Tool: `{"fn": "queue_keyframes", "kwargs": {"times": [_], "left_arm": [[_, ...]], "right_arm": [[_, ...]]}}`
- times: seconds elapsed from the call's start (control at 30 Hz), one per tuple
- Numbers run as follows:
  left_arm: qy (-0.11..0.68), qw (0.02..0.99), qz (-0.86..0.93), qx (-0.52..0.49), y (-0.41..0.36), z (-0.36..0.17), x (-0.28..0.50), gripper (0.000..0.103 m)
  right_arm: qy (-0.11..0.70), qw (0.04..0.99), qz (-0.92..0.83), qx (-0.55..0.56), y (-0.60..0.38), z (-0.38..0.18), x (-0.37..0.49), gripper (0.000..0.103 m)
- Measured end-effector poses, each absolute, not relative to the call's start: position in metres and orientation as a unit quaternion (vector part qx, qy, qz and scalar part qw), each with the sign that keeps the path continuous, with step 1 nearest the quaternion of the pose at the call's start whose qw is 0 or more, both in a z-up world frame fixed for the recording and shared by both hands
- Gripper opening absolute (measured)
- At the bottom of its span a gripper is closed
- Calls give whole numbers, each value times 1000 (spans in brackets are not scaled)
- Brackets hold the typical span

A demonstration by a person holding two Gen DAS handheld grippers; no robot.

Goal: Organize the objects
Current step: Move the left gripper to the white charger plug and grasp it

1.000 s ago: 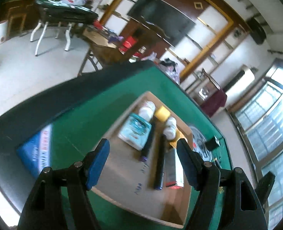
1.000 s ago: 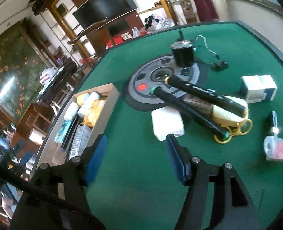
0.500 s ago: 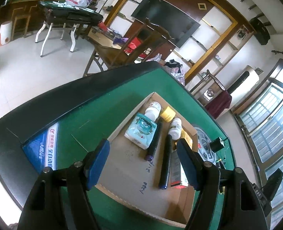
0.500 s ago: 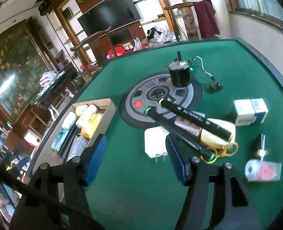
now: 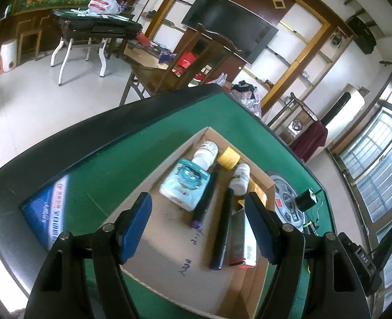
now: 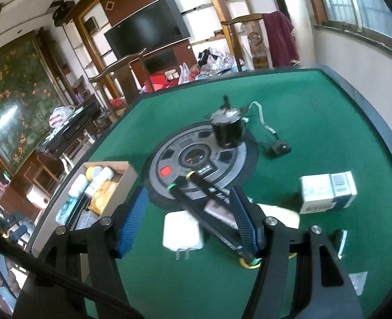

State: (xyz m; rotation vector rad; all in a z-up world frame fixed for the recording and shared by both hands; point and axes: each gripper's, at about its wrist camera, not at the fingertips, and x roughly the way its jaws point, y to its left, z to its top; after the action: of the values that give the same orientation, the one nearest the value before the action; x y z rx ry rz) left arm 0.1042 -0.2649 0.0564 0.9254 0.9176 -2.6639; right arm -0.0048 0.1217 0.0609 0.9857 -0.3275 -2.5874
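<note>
Bare cardboard box (image 5: 166, 250) floor lies below the left tongs (image 5: 200, 224); markers (image 5: 222, 228) crowd just ahead. A white charger (image 6: 182, 232) and black pens (image 6: 209, 212) block the right tongs (image 6: 186, 224); green table (image 6: 315, 111) beyond is open.

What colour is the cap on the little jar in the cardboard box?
Yellow. The jar cap shows best in the left wrist view.

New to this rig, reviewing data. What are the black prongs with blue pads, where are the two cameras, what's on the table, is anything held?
No robot arm: a person holds a two-finger gripper in each hand, a fisheye camera on each looking along the fingers. The left gripper hangs open over a cardboard box holding a tissue pack, bottles and markers. The right gripper is open above a white charger plug, two black markers, a small carton and a black motor on the green table. Nothing is held.
</note>
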Motion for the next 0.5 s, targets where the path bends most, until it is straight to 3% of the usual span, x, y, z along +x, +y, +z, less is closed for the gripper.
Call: {"fn": "queue_keyframes", "kwargs": {"times": [0.3,0.5], "left_arm": [[234,33,-904,356,-197,61,69,66],[158,-88,-884,431,-91,48,29,66]], "right_arm": [[-175,162,-901,363,163,46,-16,63],[-216,147,-896,361,189,46,-19,64]]}}
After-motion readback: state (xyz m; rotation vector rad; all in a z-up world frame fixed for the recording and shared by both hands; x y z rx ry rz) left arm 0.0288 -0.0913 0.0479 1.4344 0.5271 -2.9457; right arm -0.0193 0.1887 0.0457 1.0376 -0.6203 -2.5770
